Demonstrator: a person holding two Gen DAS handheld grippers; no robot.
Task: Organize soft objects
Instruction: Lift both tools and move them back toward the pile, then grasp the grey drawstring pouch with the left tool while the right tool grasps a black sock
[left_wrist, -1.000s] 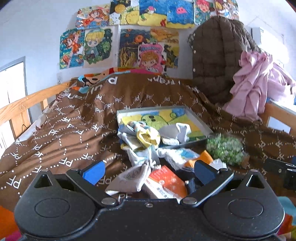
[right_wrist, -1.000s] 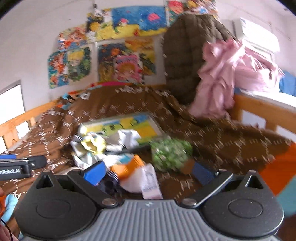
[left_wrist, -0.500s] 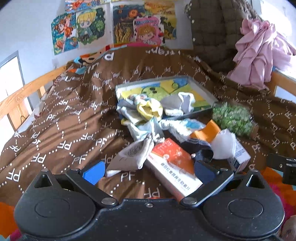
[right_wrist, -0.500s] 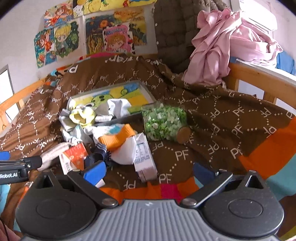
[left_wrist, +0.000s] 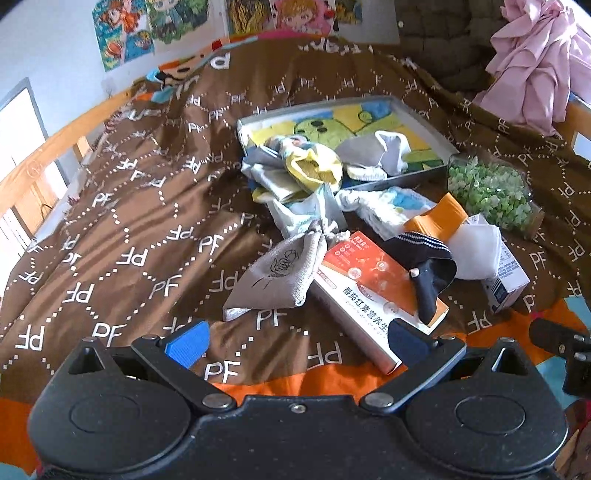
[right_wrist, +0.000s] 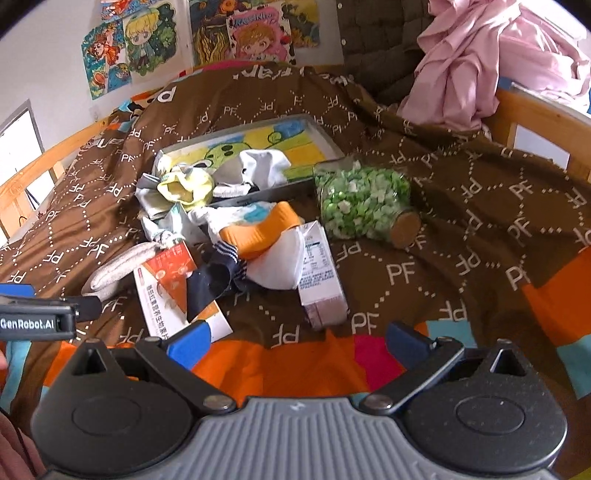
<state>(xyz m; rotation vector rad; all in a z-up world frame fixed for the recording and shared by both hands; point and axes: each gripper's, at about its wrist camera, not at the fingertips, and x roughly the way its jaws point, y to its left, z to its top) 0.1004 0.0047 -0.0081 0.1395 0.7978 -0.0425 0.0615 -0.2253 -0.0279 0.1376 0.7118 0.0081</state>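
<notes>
Both tools hover above the near edge of a bed covered by a brown quilt (left_wrist: 140, 206) printed with white "PF" lettering. The left tool (left_wrist: 295, 338) has its blue-padded fingers spread wide and holds nothing; the right tool (right_wrist: 297, 341) is likewise spread and empty. The soft objects lie in a loose heap at mid-bed: a grey drawstring pouch (left_wrist: 277, 273) rests against the left side of an orange-and-white carton (left_wrist: 373, 291), over whose far end a navy striped sock (left_wrist: 424, 266) is draped. Beside the sock lie an orange-cuffed white sock (right_wrist: 266, 243) and, touching it, a small white box (right_wrist: 321, 280). Behind the heap, a shallow grey tray (left_wrist: 424, 122) with a cartoon-printed base holds a white-and-grey sock (left_wrist: 380, 151); a yellow sock (left_wrist: 314, 166) among crumpled pale cloths overlaps its near-left corner. A clear jar of green and white pieces (right_wrist: 362, 199) lies on its side, cork lid toward the camera, just right of the tray. A pink garment (right_wrist: 487, 55) hangs over the wooden bed rail at far right.
</notes>
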